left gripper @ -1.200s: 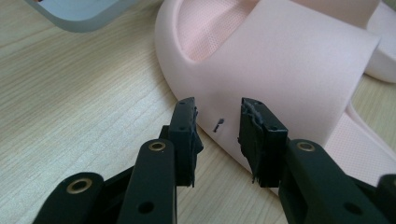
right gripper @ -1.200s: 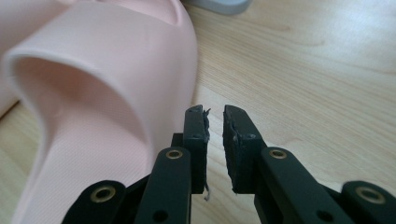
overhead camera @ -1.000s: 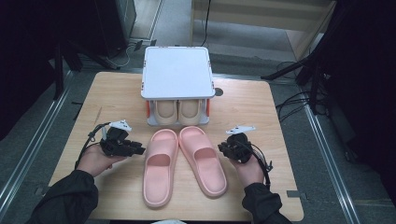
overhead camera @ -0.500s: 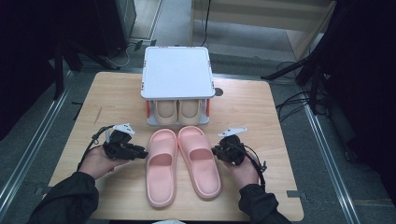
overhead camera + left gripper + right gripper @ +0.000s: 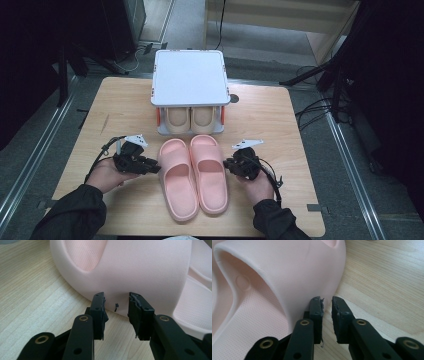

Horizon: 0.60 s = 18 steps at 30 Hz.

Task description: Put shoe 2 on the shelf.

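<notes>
Each hand-held gripper is black. The left gripper and right gripper each carry a grey three-cornered plate on top and a trailing black cable. Jaw links show brass-coloured rivets; pad edges are frayed. Sleeves are black.

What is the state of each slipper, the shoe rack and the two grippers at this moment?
Left pink slipper: flat on table, sole down, touching its pair.
Right pink slipper: flat on table, sole down.
Beige slippers: stored side by side inside rack.
White shoe rack: upright, top bare.
Left gripper: open, tips at left slipper's side.
Right gripper: narrowly open, holding nothing.
</notes>
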### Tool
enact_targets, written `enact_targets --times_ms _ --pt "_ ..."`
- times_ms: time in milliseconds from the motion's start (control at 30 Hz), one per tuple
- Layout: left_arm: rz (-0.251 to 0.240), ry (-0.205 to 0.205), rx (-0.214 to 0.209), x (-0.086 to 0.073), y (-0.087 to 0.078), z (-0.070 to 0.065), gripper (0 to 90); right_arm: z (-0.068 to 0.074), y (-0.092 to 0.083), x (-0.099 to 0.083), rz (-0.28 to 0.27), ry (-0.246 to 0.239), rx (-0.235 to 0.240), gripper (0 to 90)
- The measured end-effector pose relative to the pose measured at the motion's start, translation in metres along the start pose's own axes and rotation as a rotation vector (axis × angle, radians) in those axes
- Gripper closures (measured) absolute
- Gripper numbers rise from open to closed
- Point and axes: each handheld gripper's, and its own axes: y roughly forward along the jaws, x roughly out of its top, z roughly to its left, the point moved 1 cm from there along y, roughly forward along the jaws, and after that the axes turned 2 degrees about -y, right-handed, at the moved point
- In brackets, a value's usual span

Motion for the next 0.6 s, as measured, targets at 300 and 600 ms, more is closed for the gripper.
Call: enact_targets --times_ms 300,600 --pt "-0.081 -0.055 0.024 0.001 -0.018 0.01 61.0 -0.004 -0.021 0.003 -0.106 0.025 0.024 63.7" --pt "-0.121 -0.076 0.048 0.004 -0.031 0.017 57.2 0.017 -0.06 0.001 -0.238 0.022 0.066 53.0"
